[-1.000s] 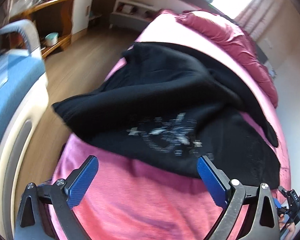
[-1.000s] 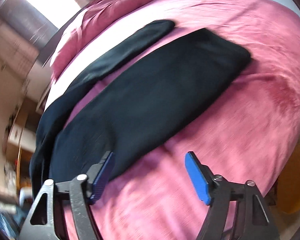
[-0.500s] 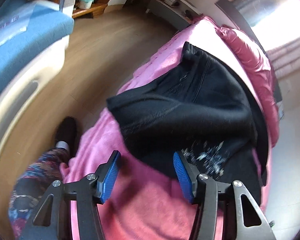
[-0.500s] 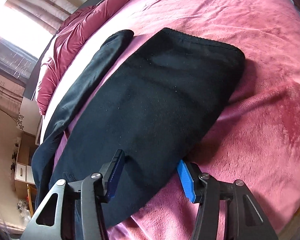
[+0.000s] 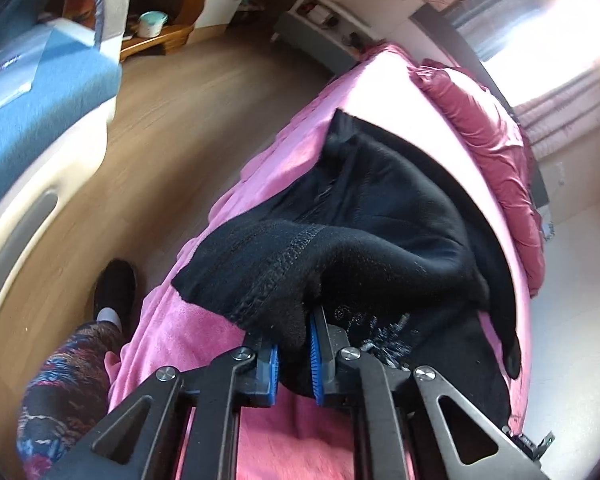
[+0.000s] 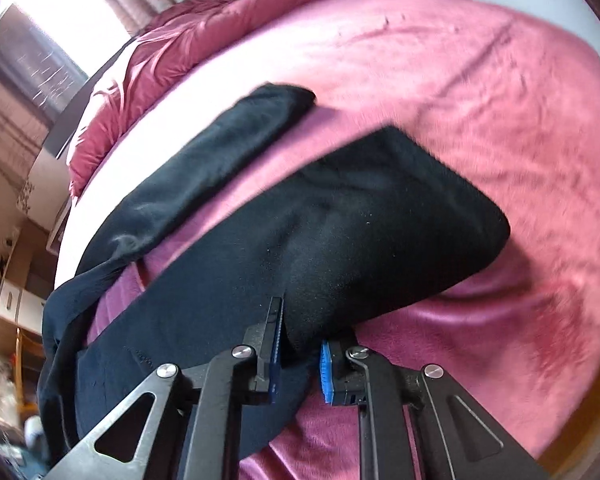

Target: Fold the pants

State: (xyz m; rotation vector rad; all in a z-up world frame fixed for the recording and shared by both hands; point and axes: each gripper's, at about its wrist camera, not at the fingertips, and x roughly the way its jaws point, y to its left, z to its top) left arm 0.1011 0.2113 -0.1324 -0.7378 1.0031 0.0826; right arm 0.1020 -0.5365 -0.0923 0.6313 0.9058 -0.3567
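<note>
The left gripper is pinched on the stitched edge of the black pants; the right gripper is clamped on a pant leg; the pants are spread over the pink blanket; a white print is blurred, unreadable.

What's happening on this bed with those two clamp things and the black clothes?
A person is folding a pair of black pants spread on a pink blanket, using a handheld gripper in each hand. The left gripper is shut on a bunched, stitched edge of the pants at the waist end, lifting it slightly. The right gripper is shut on the edge of one pant leg. The other leg lies flat beside it, so no fold is finished yet.
</note>
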